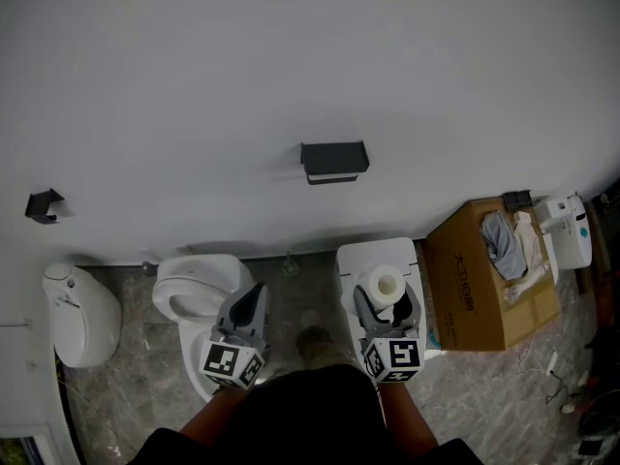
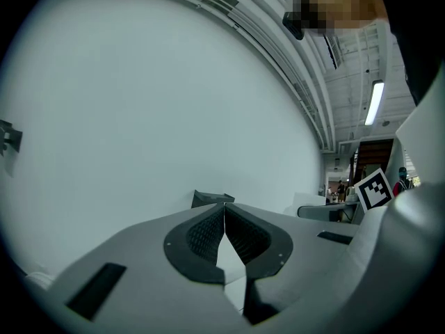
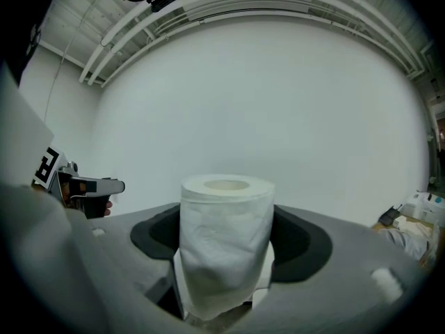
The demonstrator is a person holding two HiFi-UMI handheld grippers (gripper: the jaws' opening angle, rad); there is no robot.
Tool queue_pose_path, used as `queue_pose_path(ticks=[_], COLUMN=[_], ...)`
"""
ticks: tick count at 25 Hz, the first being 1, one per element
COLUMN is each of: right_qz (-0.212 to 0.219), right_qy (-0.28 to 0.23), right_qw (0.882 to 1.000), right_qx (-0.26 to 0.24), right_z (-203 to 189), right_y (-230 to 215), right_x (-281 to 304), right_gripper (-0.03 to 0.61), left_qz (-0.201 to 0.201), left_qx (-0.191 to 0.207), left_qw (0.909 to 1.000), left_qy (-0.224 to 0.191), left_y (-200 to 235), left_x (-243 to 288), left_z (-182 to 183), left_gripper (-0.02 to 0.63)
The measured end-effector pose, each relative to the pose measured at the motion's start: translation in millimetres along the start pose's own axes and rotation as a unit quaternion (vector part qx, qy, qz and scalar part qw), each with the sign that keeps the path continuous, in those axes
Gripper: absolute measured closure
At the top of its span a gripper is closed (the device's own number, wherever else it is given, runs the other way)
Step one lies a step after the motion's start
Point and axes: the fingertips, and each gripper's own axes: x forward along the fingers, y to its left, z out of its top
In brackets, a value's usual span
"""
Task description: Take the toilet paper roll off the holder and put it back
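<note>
A white toilet paper roll (image 3: 226,242) stands upright between the jaws of my right gripper (image 3: 226,245), which is shut on it; in the head view the toilet paper roll (image 1: 387,285) and right gripper (image 1: 388,308) hover over a white toilet tank. The dark holder (image 1: 334,161) is fixed to the white wall above and a little left of the roll, and nothing hangs on it. My left gripper (image 1: 250,303) is held low over the toilet bowl; its fingertips meet with nothing between them. In the left gripper view the left gripper (image 2: 224,211) points at the wall, with the holder (image 2: 212,199) just past its tips.
A white toilet (image 1: 199,294) stands lower left and a second toilet's tank (image 1: 373,260) sits under the roll. An open cardboard box (image 1: 489,274) with cloth in it is at the right. A small dark bracket (image 1: 44,204) is on the wall at far left, above a white bin (image 1: 79,313).
</note>
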Motion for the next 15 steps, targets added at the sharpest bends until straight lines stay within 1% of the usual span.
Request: queue_pose_path(ticks=[4,8,12,15], right_qz=[0.01,0.022,0.046,0.06], right_qy=[0.003,-0.005,-0.038,-0.06], right_qw=[1.0,1.0,0.998,0.996], right_qx=[0.003,-0.002,-0.012,-0.015], right_z=[6,23,55,80], right_y=[3,3,1,-2], right_x=[6,23,54,81], right_gripper=[0.221,0.221,0.22,0.221], left_qz=[0.004,0.009,0.021,0.022], left_qx=[0.0,-0.001,-0.012,-0.005], left_qw=[1.0,1.0,0.9997,0.9997], left_qy=[0.0,0.004,-0.002,-0.004], left_y=[1,7,17,26], left_x=[-1,7,28,47], left_z=[-1,-4,3,11], left_gripper=[0.597,0.597,0.597,0.597])
